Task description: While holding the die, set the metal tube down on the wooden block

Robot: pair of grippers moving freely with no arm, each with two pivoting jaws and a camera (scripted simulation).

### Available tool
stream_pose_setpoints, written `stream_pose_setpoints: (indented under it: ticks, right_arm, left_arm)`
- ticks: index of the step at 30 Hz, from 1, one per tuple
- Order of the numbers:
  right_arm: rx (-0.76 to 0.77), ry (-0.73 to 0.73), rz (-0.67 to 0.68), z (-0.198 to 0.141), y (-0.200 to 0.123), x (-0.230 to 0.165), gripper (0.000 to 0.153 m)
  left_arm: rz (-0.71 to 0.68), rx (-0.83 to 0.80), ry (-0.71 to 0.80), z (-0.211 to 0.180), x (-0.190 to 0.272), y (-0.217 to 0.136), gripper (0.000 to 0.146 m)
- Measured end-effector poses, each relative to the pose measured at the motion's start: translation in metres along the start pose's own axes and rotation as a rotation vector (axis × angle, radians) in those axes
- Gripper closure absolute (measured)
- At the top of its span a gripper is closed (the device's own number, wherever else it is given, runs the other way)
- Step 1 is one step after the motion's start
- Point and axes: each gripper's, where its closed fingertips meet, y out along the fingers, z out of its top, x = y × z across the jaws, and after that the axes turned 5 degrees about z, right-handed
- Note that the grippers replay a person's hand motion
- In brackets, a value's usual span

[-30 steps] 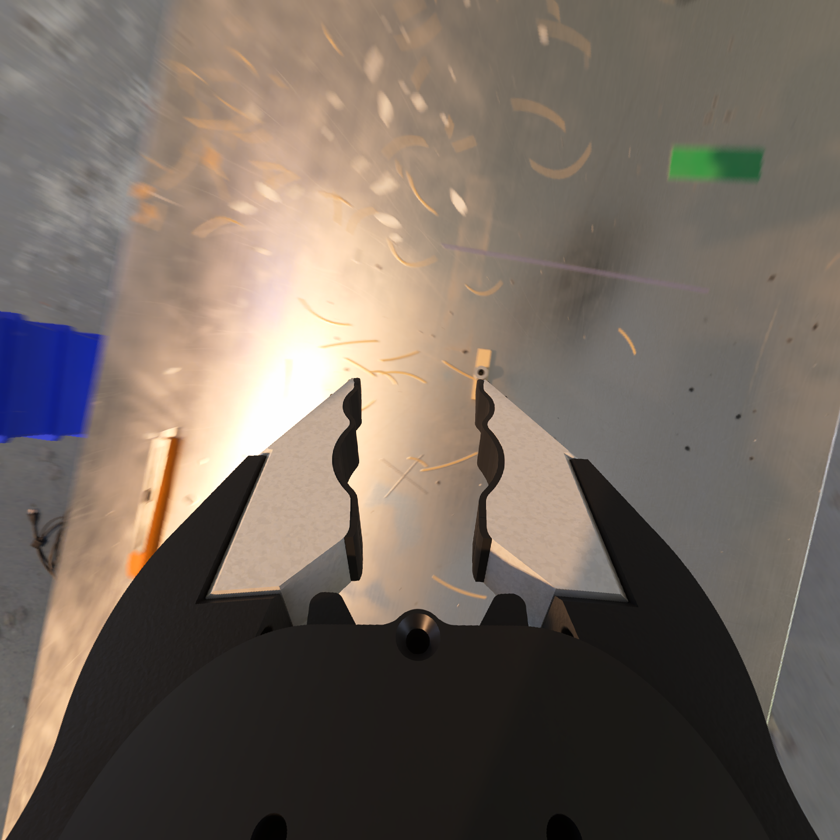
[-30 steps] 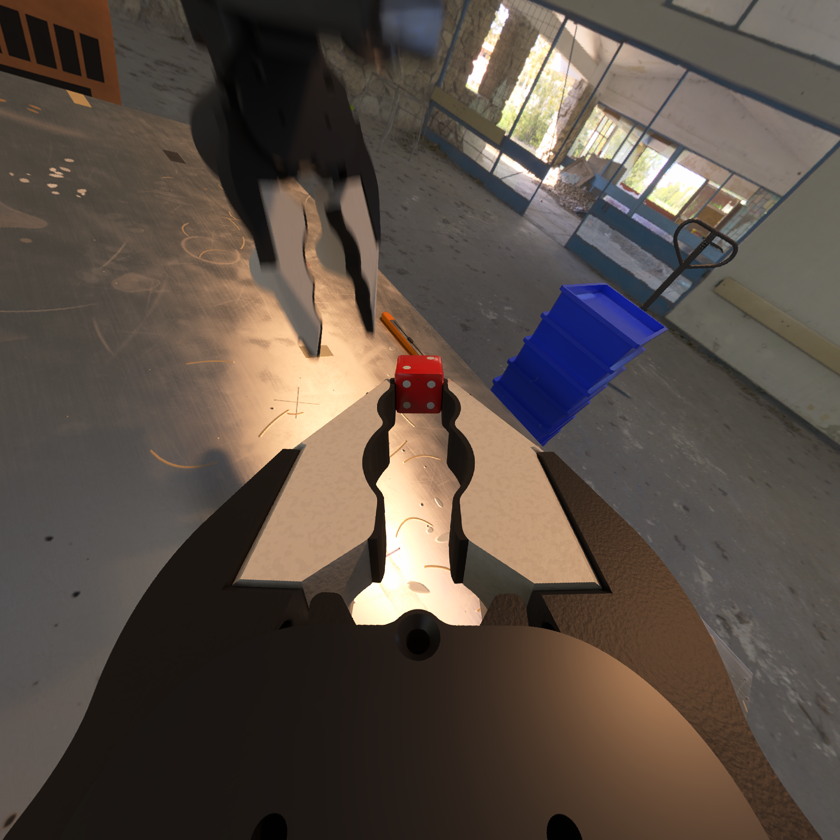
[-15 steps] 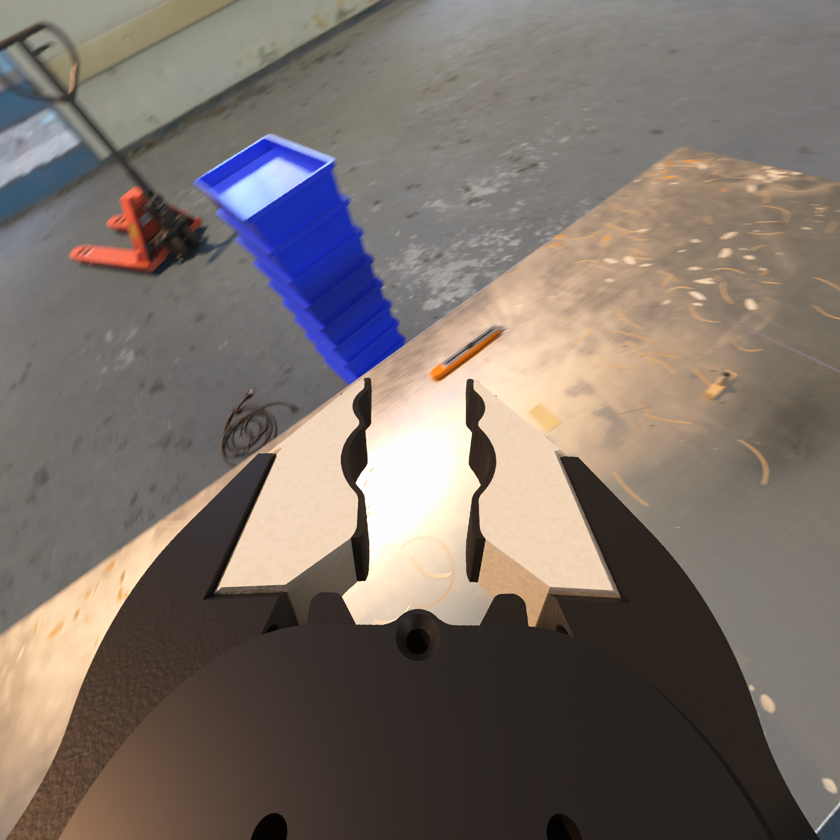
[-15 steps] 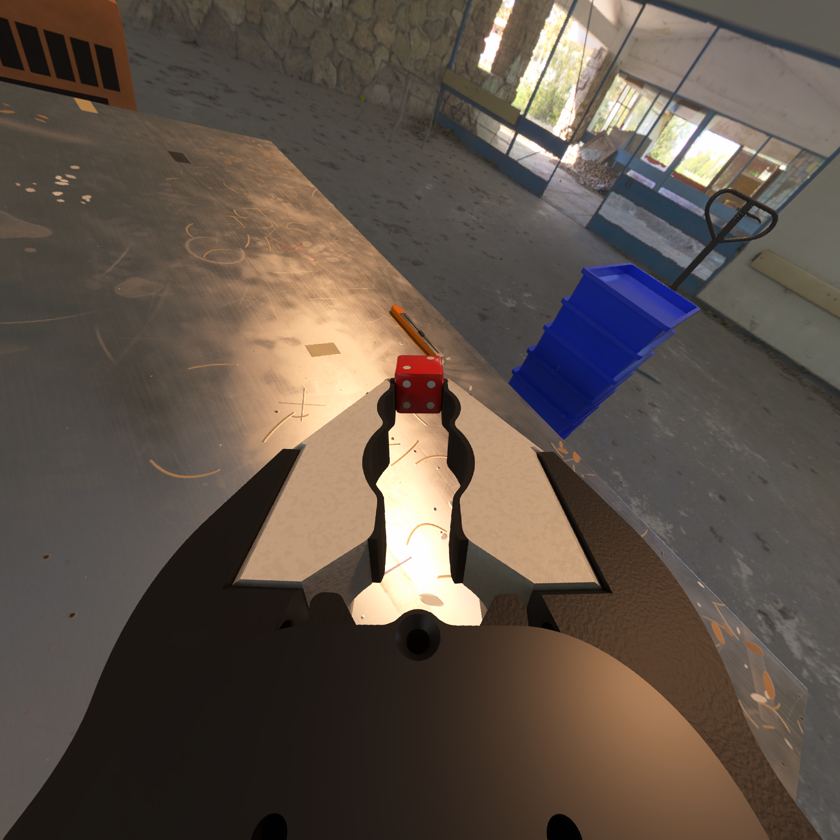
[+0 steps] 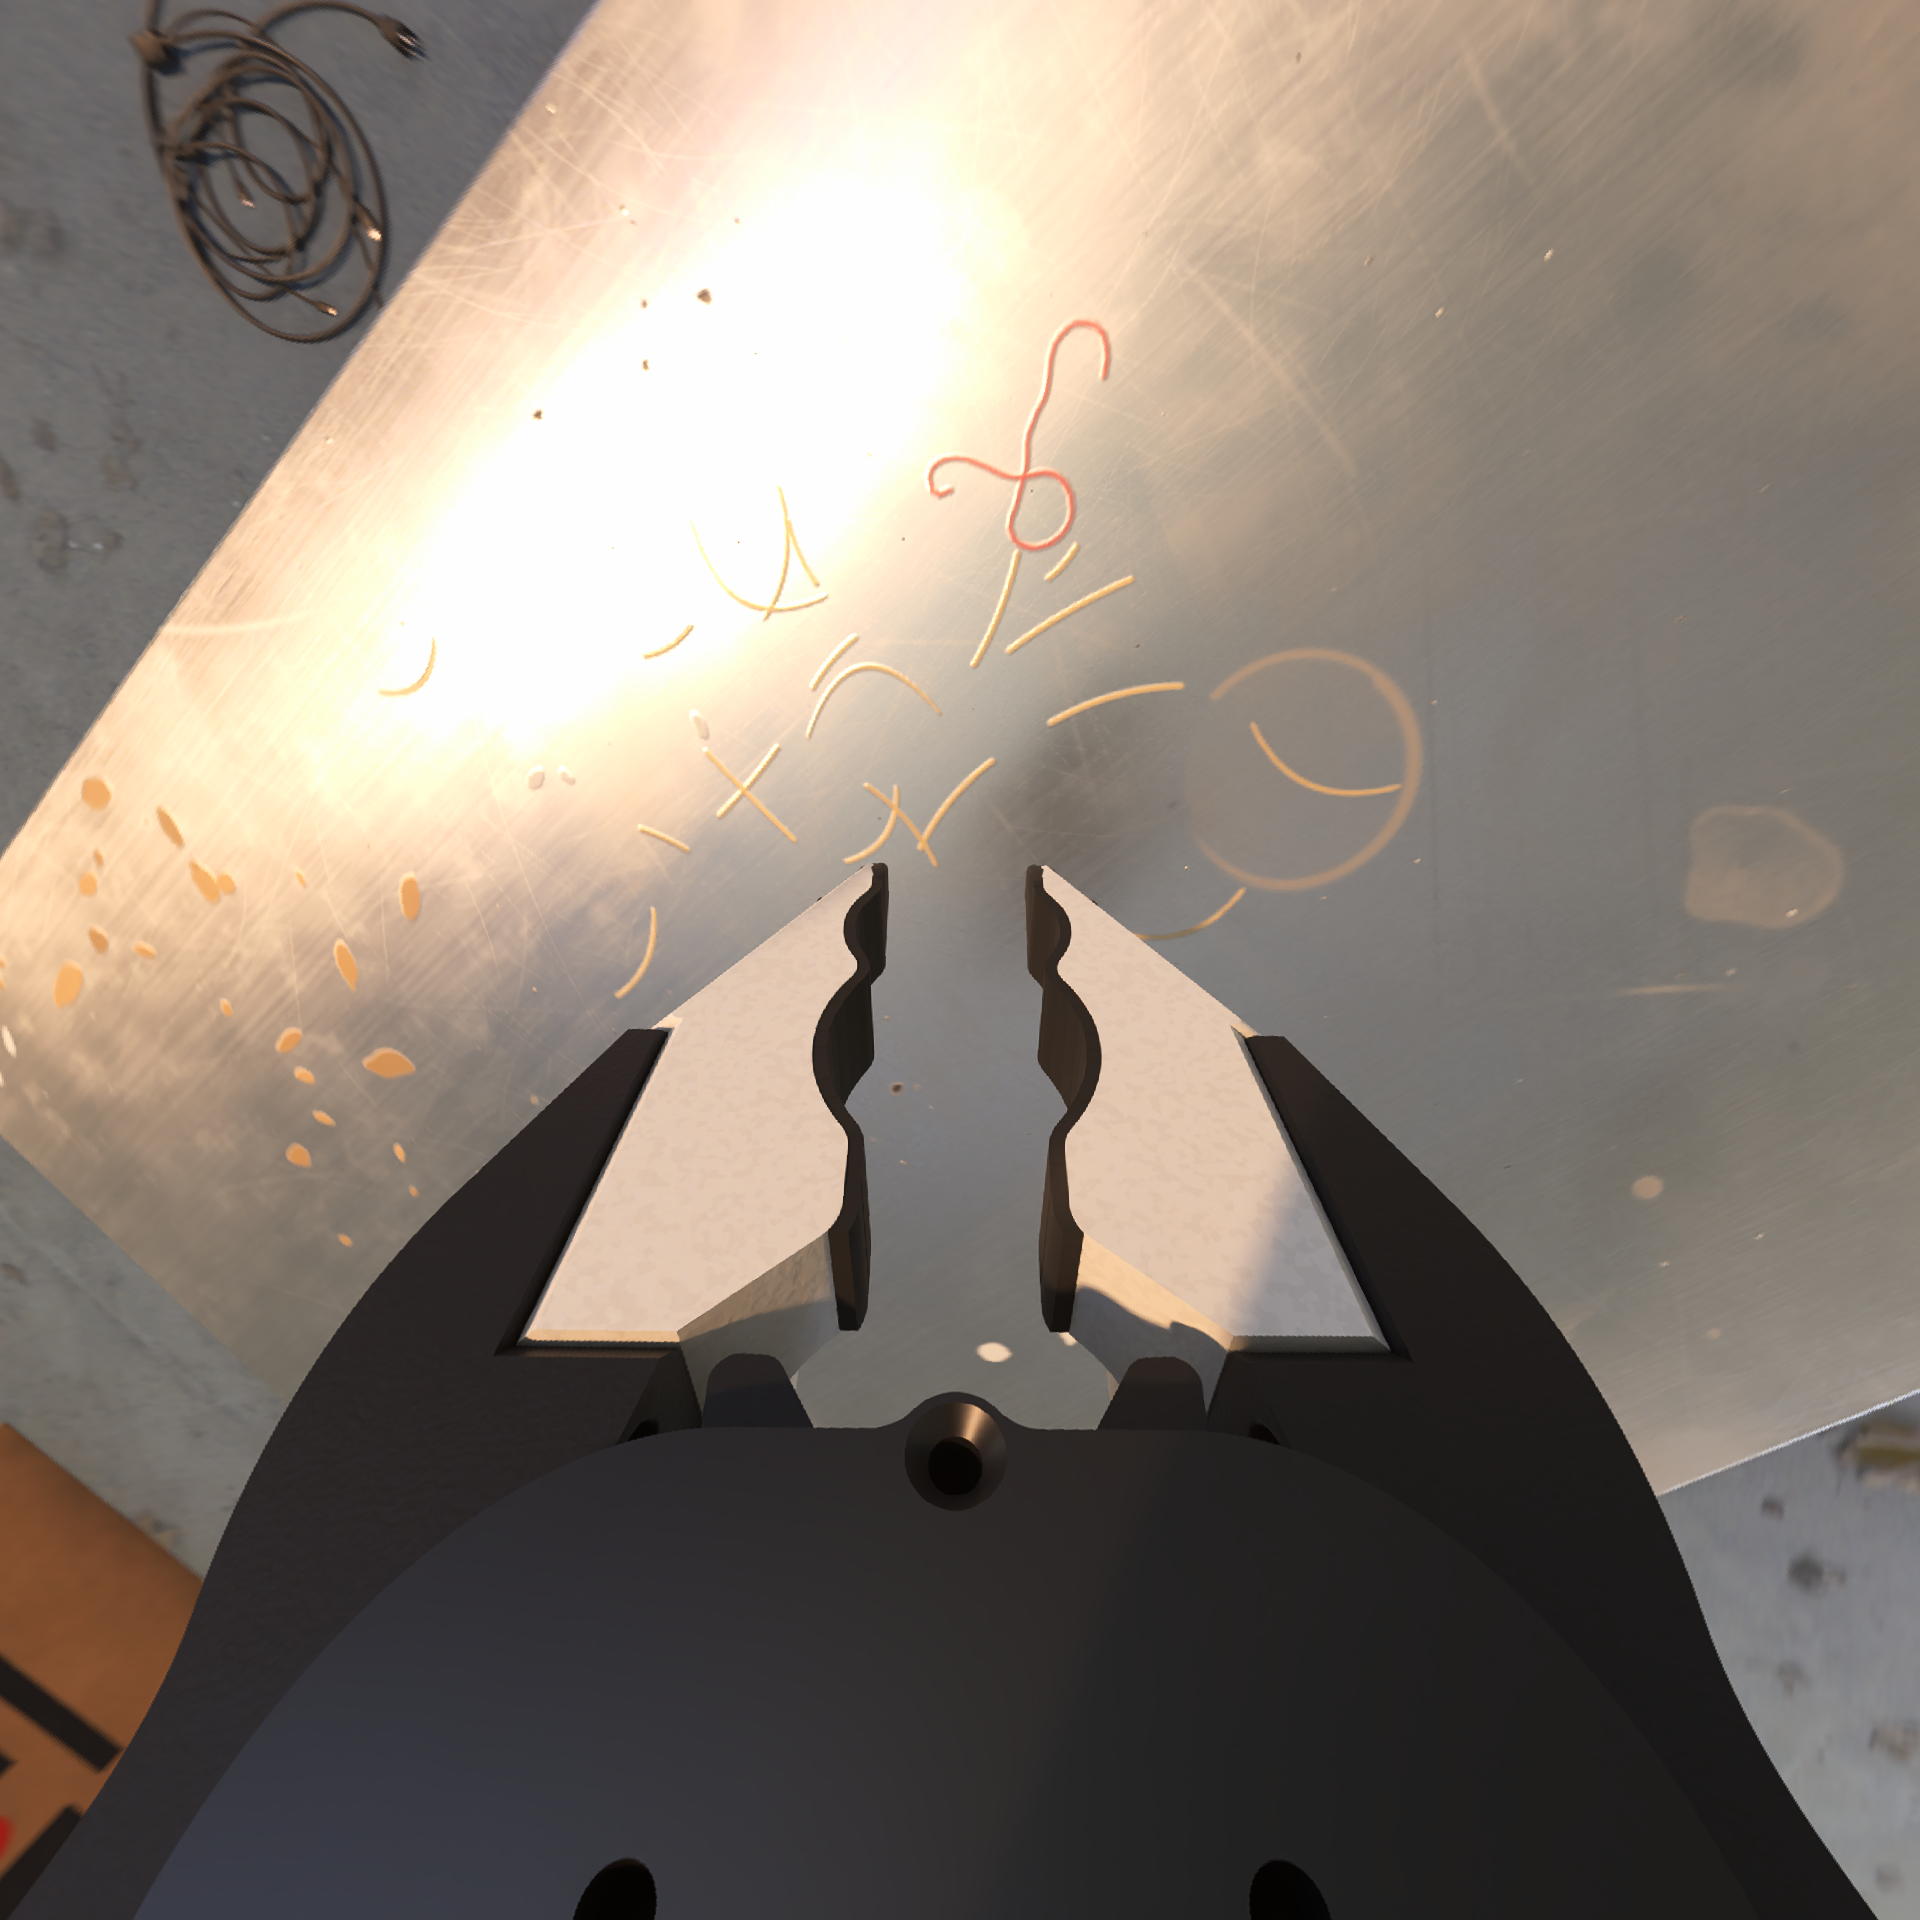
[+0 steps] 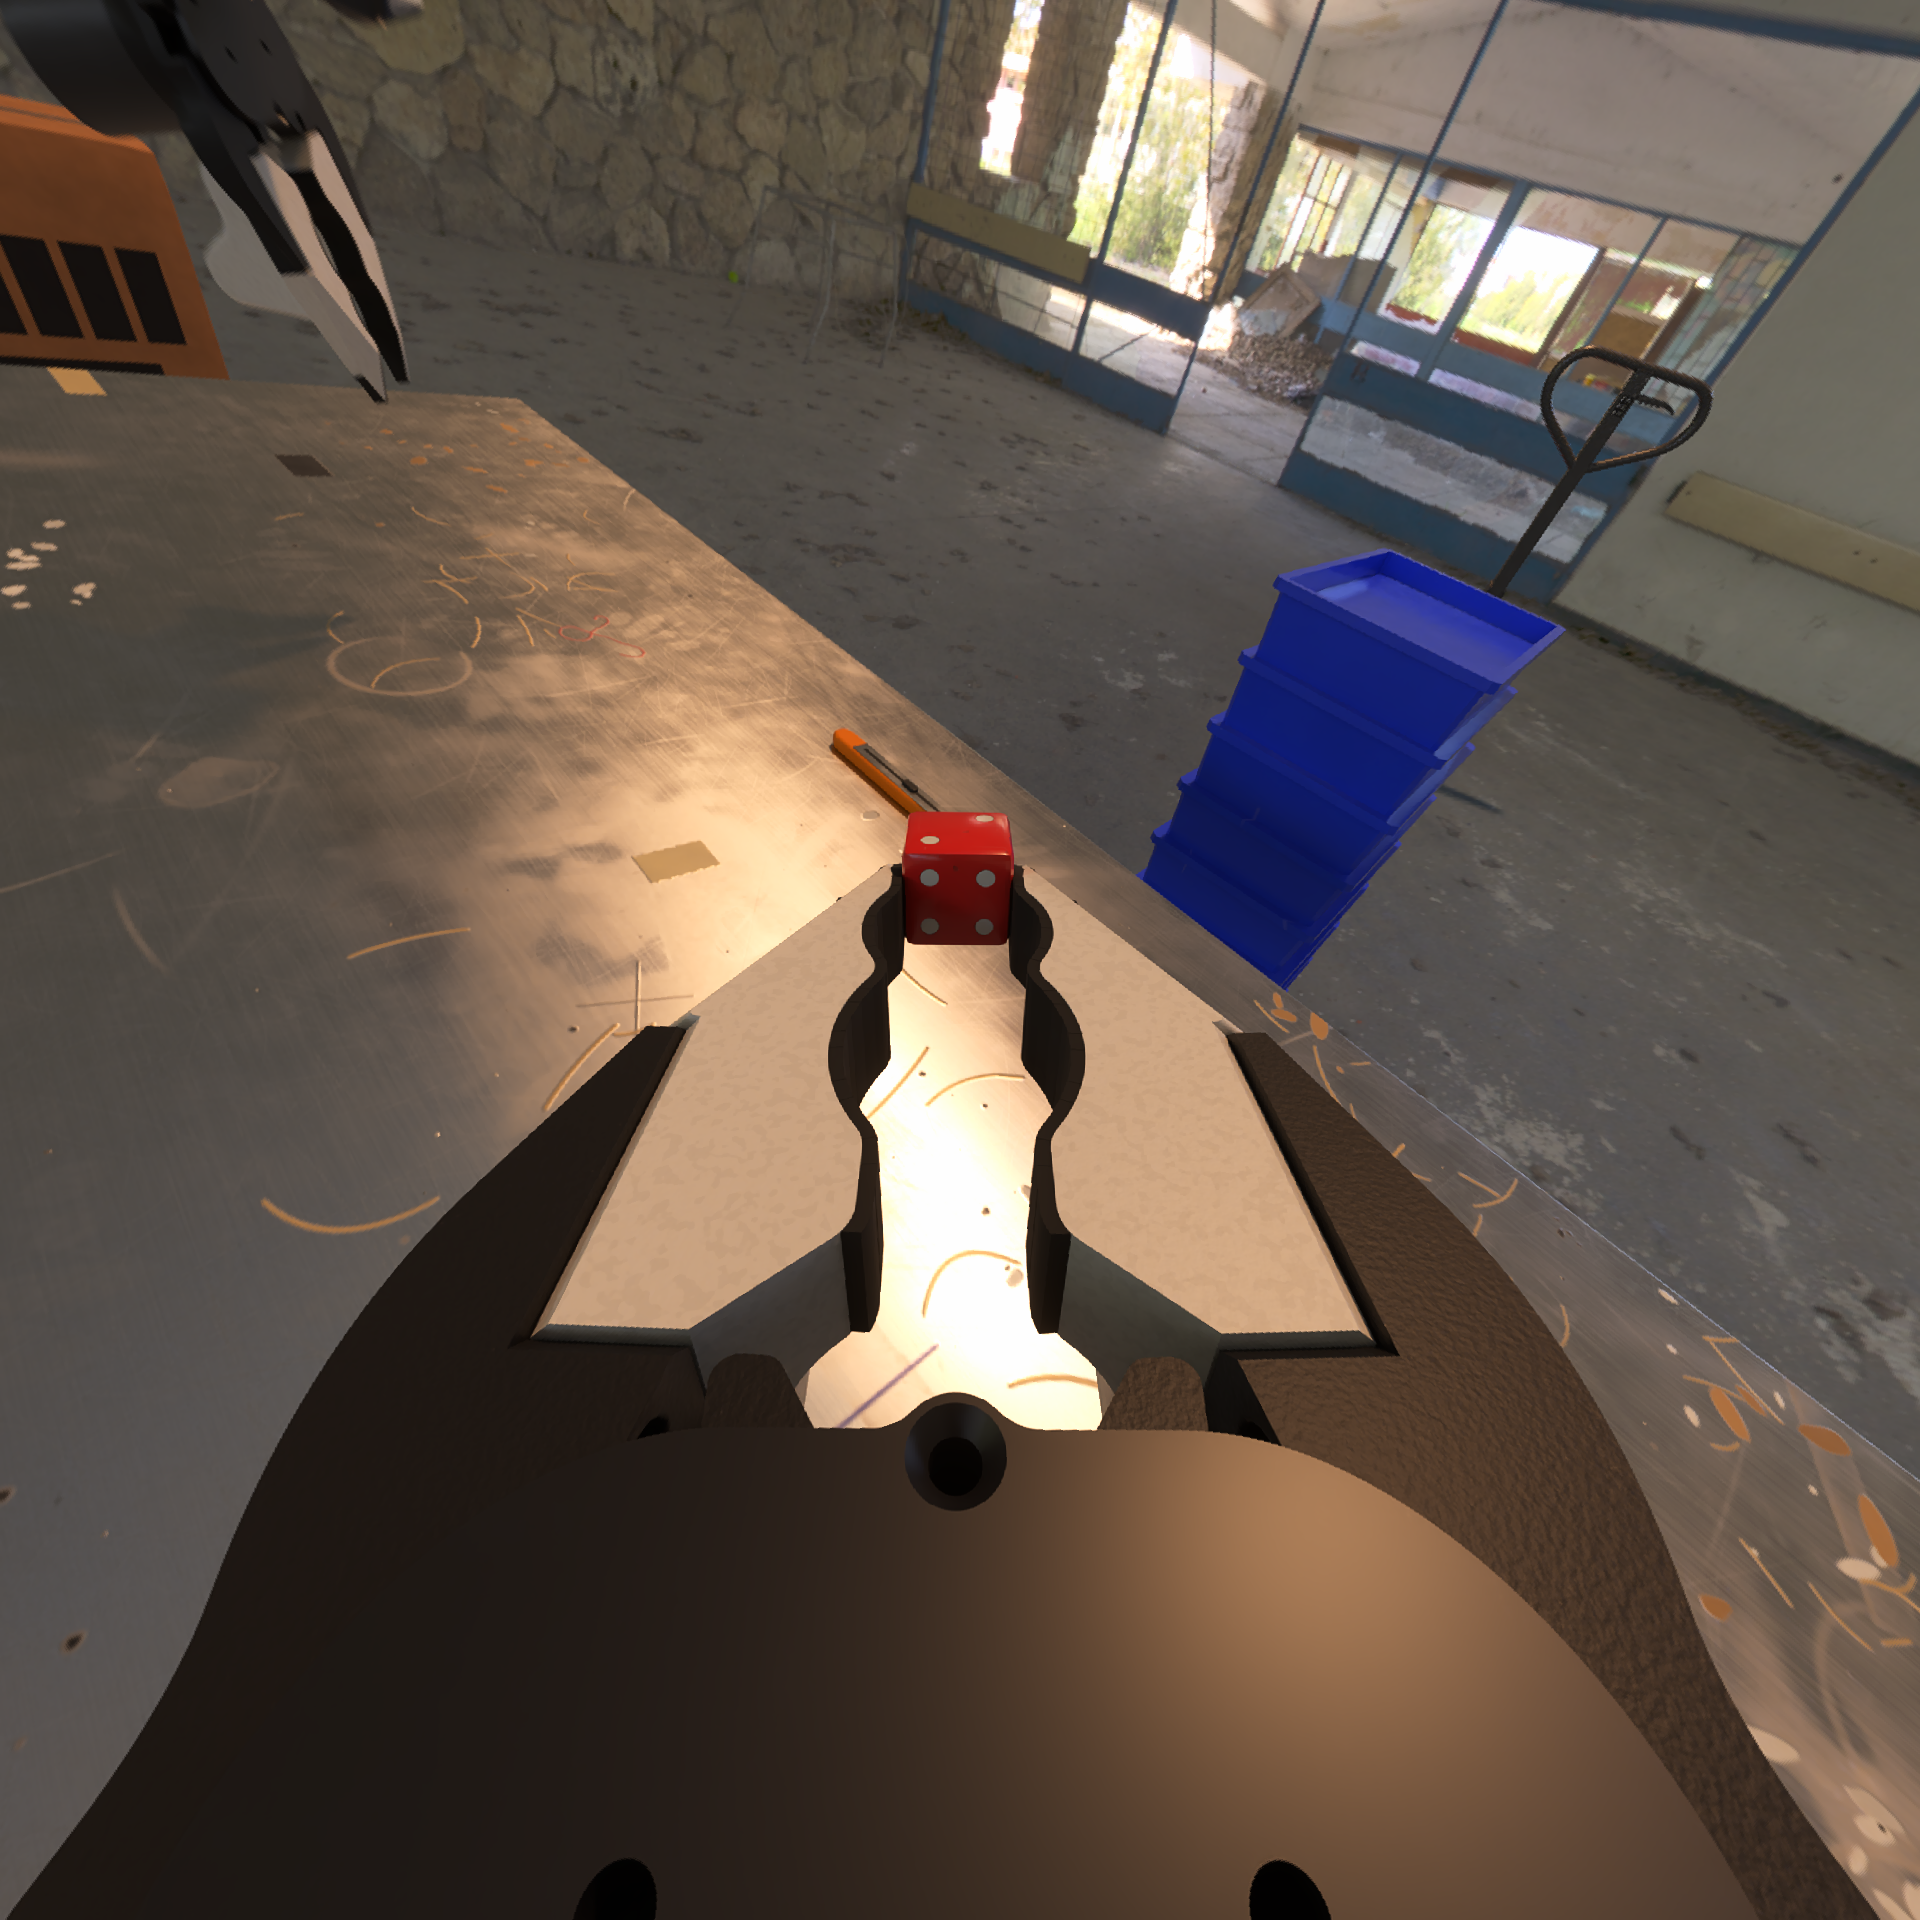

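Note:
My right gripper (image 6: 956,883) is shut on a red die (image 6: 956,878) with white pips, held at its fingertips above the metal table (image 6: 312,831). My left gripper (image 5: 956,873) is open and empty, looking steeply down at the table (image 5: 1455,416) strewn with wood shavings. It also shows in the right wrist view (image 6: 369,364), high at the far left, fingers pointing down. No metal tube and no wooden block are in either view.
An orange utility knife (image 6: 878,774) lies near the table's right edge, beyond the die. A stack of blue bins (image 6: 1351,748) and a pallet jack handle (image 6: 1621,416) stand on the floor at right. A coiled cable (image 5: 260,177) lies on the floor. An orange cabinet (image 6: 83,270) stands far left.
My left gripper has swung away from near the die to the far end of the table and now looks steeply down. My right gripper keeps the die and has hardly moved.

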Motion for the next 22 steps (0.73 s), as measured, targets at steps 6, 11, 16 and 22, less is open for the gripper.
stream_pose_setpoints:
  ticks: [6,11,16,22]
  right_arm:
    - [0.024,0.024,-0.027,0.011,0.004,0.006,0.134]
    - [0.116,0.082,-0.055,0.024,-0.002,0.015,0.134]
    - [0.180,0.120,-0.090,0.031,-0.001,0.022,0.134]
    - [0.124,0.116,-0.078,0.025,0.021,0.016,0.134]
  left_arm:
    - [-0.103,-0.121,-0.018,-0.005,-0.017,0.032,0.121]
    - [-0.257,0.032,-0.147,0.027,-0.026,0.045,0.130]
    - [-0.391,0.085,-0.220,0.060,-0.025,0.068,0.128]
    - [-0.462,0.095,-0.135,0.081,-0.011,0.104,0.126]
